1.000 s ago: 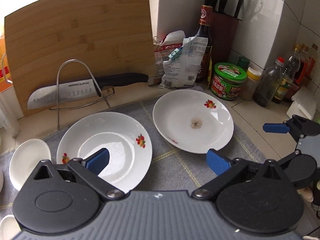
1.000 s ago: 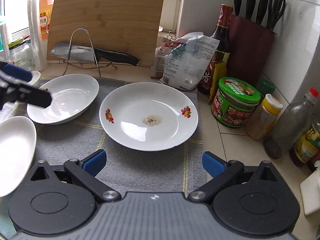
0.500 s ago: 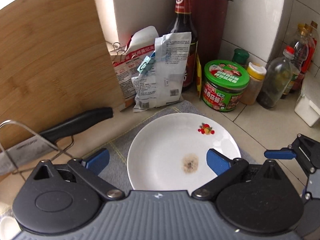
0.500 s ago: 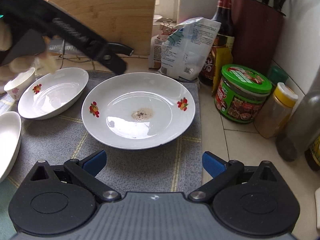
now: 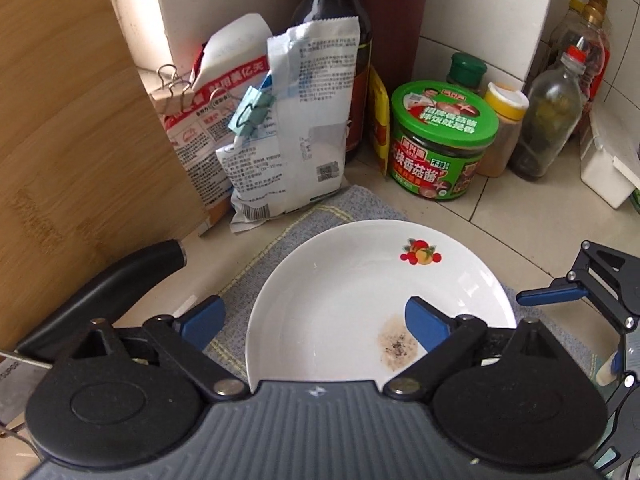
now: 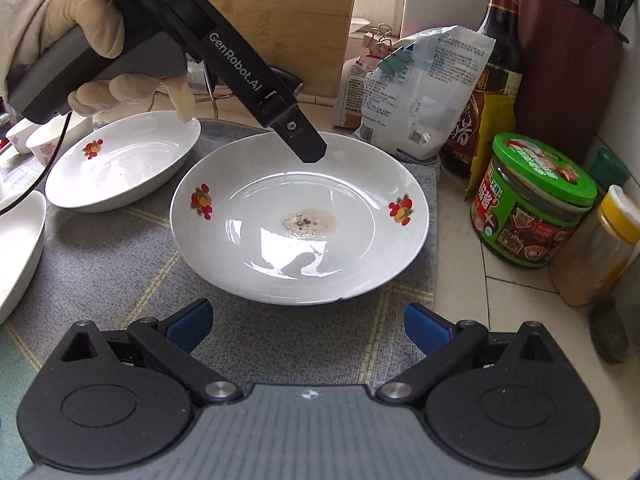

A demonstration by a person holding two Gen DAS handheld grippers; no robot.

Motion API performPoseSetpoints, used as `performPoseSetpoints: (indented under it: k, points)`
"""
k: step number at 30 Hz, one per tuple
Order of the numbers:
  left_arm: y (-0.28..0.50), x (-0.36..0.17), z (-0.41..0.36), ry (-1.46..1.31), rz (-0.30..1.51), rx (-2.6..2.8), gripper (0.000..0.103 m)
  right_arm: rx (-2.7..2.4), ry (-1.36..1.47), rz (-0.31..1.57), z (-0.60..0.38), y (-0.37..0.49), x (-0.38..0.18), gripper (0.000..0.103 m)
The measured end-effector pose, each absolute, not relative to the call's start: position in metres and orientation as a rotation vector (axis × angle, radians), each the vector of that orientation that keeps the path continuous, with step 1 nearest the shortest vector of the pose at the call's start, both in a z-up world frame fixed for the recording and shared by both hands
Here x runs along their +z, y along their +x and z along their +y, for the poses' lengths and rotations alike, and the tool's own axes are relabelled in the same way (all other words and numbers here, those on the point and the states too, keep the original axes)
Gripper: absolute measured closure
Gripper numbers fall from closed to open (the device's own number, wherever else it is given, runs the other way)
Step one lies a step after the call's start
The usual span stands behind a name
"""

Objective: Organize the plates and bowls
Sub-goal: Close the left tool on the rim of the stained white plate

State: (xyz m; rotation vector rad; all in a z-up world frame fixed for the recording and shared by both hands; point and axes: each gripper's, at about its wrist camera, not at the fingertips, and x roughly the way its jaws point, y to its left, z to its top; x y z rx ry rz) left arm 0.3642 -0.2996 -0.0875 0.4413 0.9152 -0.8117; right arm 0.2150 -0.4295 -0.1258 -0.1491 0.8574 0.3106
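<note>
My left gripper (image 5: 314, 320) had its jaws well apart, though they had just been closing in a little. The near-left rim of the soiled plate (image 5: 360, 280) sat between the 2 blue pads: the left pad lay outside the rim over the grey mat (image 5: 280, 236), the right pad hung over the plate's inside, next to the brown stain (image 5: 398, 346). I could not tell whether either pad touched the china. From the right wrist view, this gripper (image 6: 308, 148) came in from the upper left, held by a gloved hand (image 6: 80, 40), its dark tip at the plate's far rim.

My right gripper (image 6: 308, 326) stood with jaws wide and nothing between them, its pads over the mat just short of the near rim of the plate (image 6: 300, 260).

The plate was white, round and shallow, with 2 small fruit prints on opposite sides of its rim and a speckled brown patch (image 6: 310, 222) at its centre. It rested flat on the mat. To its left, just beside it, sat a second white plate (image 6: 124, 168) with 1 visible fruit print, and the edge of another white dish (image 6: 16, 248) showed at the far left. A green-lidded sauce jar (image 6: 528, 204) stood on the tiled counter to the right of the mat.
</note>
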Motion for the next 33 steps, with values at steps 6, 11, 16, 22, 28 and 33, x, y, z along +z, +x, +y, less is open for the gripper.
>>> performPoseSetpoints:
  k: [6,11,16,22,28,33]
  points:
    - [0.379,-0.1,-0.303,0.416,0.956,-0.82,0.016,0.321,-0.161,0.863,-0.428,0.222,-0.133,0.0]
    - [0.39,-0.107,-0.306,0.404,0.985,-0.817,0.016,0.325,-0.17,0.869,-0.427,0.227,-0.138,0.0]
    - [0.395,-0.113,-0.306,0.391,1.018,-0.83,0.016,0.333,-0.163,0.861,-0.429,0.23,-0.141,0.0]
    - [0.397,-0.115,-0.31,0.367,1.043,-0.853,0.026,0.34,-0.159,0.845,-0.429,0.235,-0.142,0.0]
    - [0.399,-0.118,-0.312,0.372,1.054,-0.847,0.032,0.354,-0.163,0.833,-0.427,0.237,-0.142,0.0]
    - [0.401,-0.12,-0.312,0.369,1.064,-0.845,0.035,0.356,-0.182,0.82,-0.423,0.238,-0.143,0.0]
